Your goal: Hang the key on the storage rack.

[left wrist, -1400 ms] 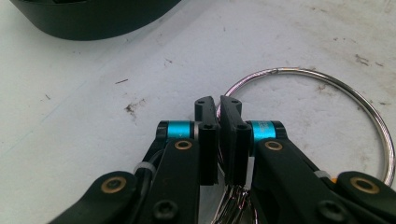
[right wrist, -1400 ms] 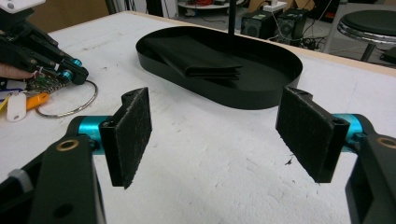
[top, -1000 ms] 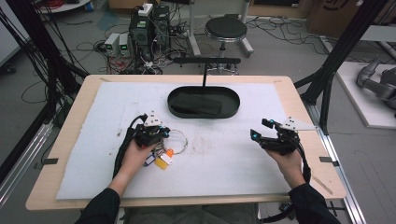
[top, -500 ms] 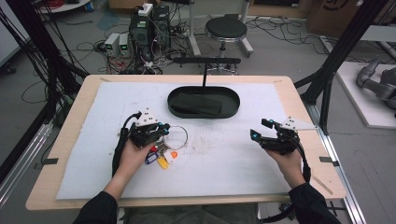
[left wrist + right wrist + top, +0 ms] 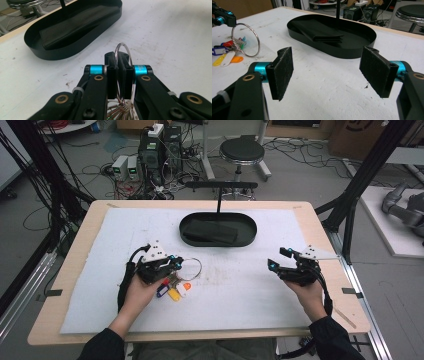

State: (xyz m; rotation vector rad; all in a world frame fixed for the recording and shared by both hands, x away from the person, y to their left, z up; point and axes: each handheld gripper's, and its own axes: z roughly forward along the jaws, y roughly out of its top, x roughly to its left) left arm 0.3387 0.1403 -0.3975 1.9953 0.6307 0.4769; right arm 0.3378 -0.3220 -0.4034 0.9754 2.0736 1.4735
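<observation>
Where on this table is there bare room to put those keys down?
The white mat lies bare between the left gripper and the right gripper, below the black tray. The mat's corners beside the tray look free too. It is crowded under the left gripper, where the key ring and coloured tags hang.

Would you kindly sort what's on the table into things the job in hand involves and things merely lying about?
In the job:
- key ring, clamped in the left tongs
- coloured key tags hanging from it
- black oval tray, perhaps its destination

Lying about:
- folded black cloth in the tray
- right tongs, open and holding nothing
- stool beyond the table
</observation>
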